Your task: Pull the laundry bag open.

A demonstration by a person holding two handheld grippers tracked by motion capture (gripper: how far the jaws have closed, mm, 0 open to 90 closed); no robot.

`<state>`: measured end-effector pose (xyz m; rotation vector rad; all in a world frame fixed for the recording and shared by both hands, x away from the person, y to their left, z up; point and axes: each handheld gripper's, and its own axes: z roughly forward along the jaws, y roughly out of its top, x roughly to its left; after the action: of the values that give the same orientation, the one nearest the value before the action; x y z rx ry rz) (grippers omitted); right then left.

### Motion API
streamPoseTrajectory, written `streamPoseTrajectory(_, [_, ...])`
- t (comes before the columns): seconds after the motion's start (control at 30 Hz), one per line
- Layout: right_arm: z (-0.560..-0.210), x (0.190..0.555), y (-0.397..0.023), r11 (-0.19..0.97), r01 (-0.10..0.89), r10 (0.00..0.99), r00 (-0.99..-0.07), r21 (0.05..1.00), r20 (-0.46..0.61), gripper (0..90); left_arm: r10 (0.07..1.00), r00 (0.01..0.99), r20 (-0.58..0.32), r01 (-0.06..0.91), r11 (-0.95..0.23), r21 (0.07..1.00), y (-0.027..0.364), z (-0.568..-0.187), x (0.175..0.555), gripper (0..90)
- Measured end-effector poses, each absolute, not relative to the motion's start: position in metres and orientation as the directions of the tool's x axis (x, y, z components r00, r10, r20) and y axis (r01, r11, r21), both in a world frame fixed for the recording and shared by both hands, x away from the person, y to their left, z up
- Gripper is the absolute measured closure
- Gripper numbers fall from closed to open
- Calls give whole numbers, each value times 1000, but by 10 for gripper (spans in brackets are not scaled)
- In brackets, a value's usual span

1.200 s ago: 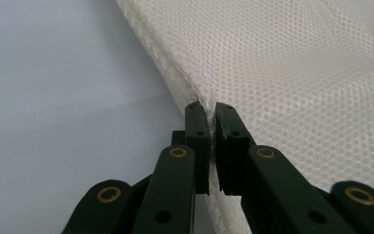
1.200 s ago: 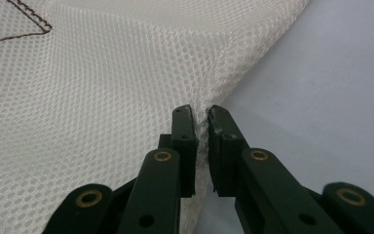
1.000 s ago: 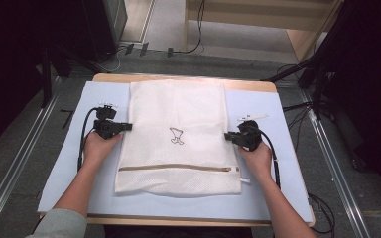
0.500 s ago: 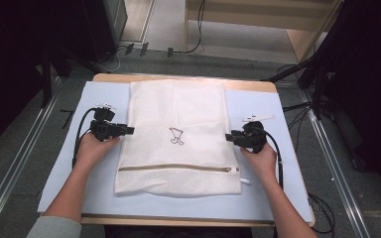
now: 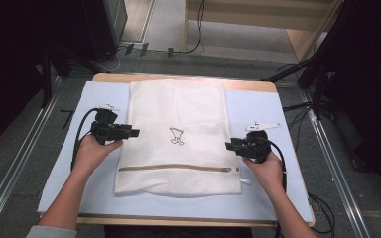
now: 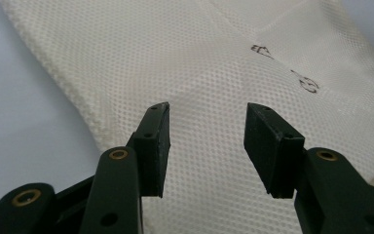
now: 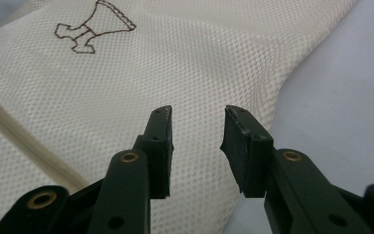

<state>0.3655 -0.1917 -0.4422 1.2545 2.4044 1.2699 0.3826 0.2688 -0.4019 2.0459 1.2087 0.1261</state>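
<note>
mesh bag is lying flat in the middle of the blue mat, zip end toward the person, a small dark print at its centre. in the high view the left gripper is hovering at the bag's left edge and the right gripper at its right edge, each pointing inward, each in a hand. judging from this, the step in hand is letting go after flattening or straightening the bag, and both hands are backing off the cloth.

in the left gripper view the jaws are standing well apart above the weave with nothing between the pads; the bag's left seam is running just beside them and the mat is showing beyond it.

in the right gripper view the jaws are parted less widely, also gripping nothing; the bag's right edge is passing under them, the print is lying farther off, and the zip is crossing at the left.

compared with a second ago, both sets of jaws have just been opening, with no cloth caught in them, and both hands are sitting farther out, toward the bag's sides, and a little nearer the person; the bag is lying as it did.

the next move is probably calling for a fresh hold, perhaps at an edge or corner for folding, so the jaws will need to come down over a seam, not flat cloth.
</note>
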Motion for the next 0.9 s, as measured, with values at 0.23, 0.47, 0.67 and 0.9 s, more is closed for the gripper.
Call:
streamPoseTrajectory(0.23, [-444, 348, -199, 303, 611, 724, -647, 731, 241, 702, 755, 594, -278, 693, -305, 653, 251, -397, 370, 531])
streamPoseTrajectory(0.47, [-446, 339, -200, 317, 623, 718, -650, 715, 248, 769, 728, 632, -265, 665, -335, 667, 232, -395, 360, 537])
streamPoseTrajectory(0.67, [-450, 335, -198, 343, 642, 708, -656, 686, 260, 892, 697, 672, -249, 638, -375, 673, 214, -395, 358, 583])
streamPoseTrajectory(0.9, [-460, 334, -197, 356, 672, 709, -647, 649, 281, 900, 665, 705, -246, 616, -402, 678, 200, -395, 356, 708])
